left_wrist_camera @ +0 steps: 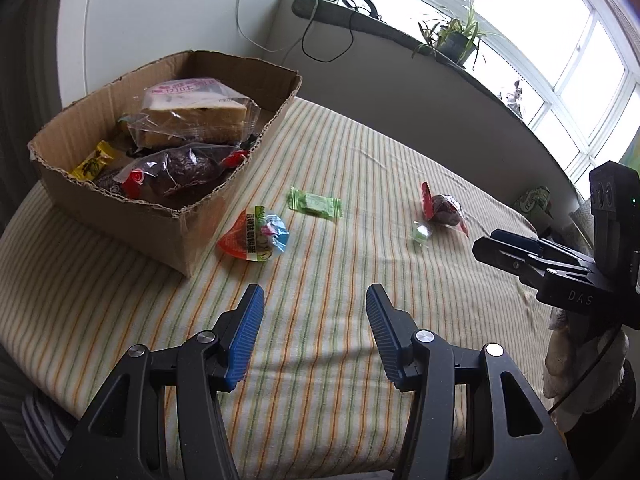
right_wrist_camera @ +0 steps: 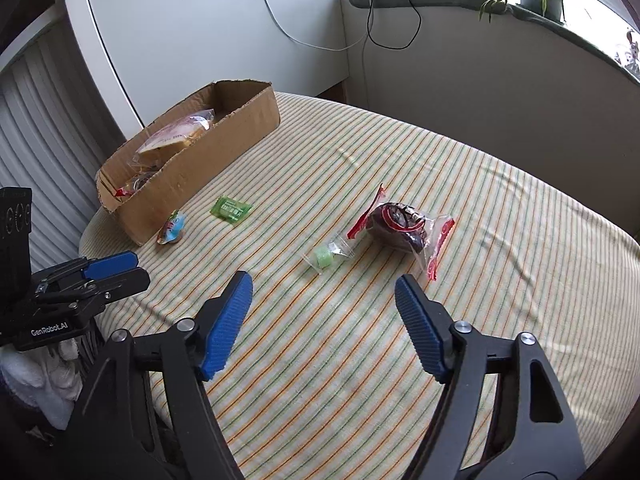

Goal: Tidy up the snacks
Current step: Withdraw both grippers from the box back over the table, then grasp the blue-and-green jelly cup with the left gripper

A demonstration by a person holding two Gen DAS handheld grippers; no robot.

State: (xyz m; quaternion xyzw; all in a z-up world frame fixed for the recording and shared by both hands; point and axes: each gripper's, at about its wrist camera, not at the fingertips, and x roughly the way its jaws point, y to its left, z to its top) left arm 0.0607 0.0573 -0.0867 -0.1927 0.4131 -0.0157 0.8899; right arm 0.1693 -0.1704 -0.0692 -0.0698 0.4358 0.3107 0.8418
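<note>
Snacks in four wrappers lie loose on the striped cloth-covered table (right_wrist_camera: 460, 320). My left gripper (left_wrist_camera: 315, 300) hangs with its blue-padded jaws apart and empty; just beyond it, slightly left, sits the orange-and-blue printed packet (left_wrist_camera: 256, 237), touching the near right corner of the open brown cardboard box (left_wrist_camera: 120, 216). The flat green sachet (left_wrist_camera: 316, 204) lies farther off, right of that packet. My right gripper (right_wrist_camera: 324, 290) is likewise spread and empty; the small clear wrapper holding a green sweet (right_wrist_camera: 328, 257) lies just ahead between its fingertips, and the dark brown snack in a clear red-edged bag (right_wrist_camera: 400, 226) rests beside it, farther and to the right. Inside the box I see a bagged slice of bread (left_wrist_camera: 192, 114), a yellow sachet (left_wrist_camera: 94, 162) and another dark bagged snack (left_wrist_camera: 180, 170).
</note>
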